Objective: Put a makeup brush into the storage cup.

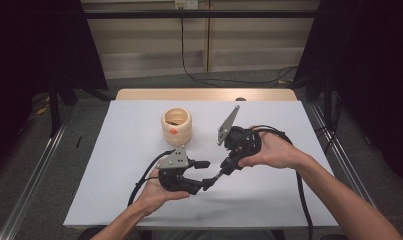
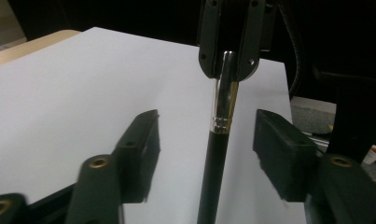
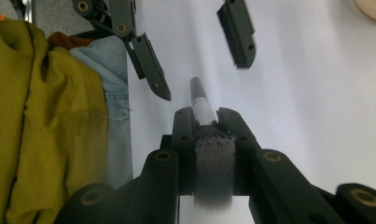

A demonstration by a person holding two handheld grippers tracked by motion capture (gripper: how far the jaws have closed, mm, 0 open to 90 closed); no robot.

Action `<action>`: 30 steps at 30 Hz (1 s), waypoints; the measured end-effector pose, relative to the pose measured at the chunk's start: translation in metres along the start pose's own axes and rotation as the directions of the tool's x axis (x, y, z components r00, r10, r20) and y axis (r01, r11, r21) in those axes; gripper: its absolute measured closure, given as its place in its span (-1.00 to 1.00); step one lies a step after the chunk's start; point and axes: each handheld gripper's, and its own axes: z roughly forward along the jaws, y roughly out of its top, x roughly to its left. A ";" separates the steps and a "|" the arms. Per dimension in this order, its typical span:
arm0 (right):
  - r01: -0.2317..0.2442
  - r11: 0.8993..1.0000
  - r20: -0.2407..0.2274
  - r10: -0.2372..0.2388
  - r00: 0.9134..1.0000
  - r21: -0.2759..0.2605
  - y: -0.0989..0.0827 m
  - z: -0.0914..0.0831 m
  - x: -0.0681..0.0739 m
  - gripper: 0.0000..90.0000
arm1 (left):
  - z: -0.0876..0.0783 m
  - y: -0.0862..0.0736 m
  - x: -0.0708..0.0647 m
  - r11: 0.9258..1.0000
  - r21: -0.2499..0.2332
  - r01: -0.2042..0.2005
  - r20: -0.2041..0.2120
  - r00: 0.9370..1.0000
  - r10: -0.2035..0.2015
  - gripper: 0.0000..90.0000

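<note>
right claw (image 3: 206,122) is pinched on the bristle end of a makeup brush (image 2: 221,116); its jaws clamp the dark bristles and silver ferrule, and the black handle sticks out past the jaw tips. brush is held in the air above the white bench (image 1: 129,145), at its near-middle between the two hands, not touching the surface. long axis runs straight from the right claw toward the left claw (image 2: 204,149): bristle end at the right hand, handle end at the left. in the high view that line slopes down-left from the right hand to the left. left claw is half spread, handle sits between its jaws with a gap on each side, pads not pressing on it. a cream ring-shaped holder (image 1: 176,126) stands on the bench farther back, well apart from the brush.
</note>
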 end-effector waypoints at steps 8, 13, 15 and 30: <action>0.008 1.000 -0.001 -0.008 1.000 0.002 0.003 0.003 0.002 0.71 | 0.005 0.002 0.002 0.999 0.043 -0.004 0.021 1.000 0.003 0.38; 0.013 1.000 -0.004 -0.013 1.000 -0.006 0.004 0.004 0.002 0.71 | 0.006 0.005 0.000 0.999 0.046 -0.025 0.042 0.999 0.023 0.46; 0.015 1.000 -0.007 -0.015 1.000 -0.007 0.004 0.004 0.002 0.71 | 0.008 0.006 0.000 0.998 0.056 -0.033 0.048 0.998 0.031 0.49; 0.013 1.000 -0.019 -0.013 1.000 -0.010 0.005 0.008 0.002 0.71 | 0.014 0.007 0.000 0.997 0.059 -0.038 0.082 0.996 0.033 0.72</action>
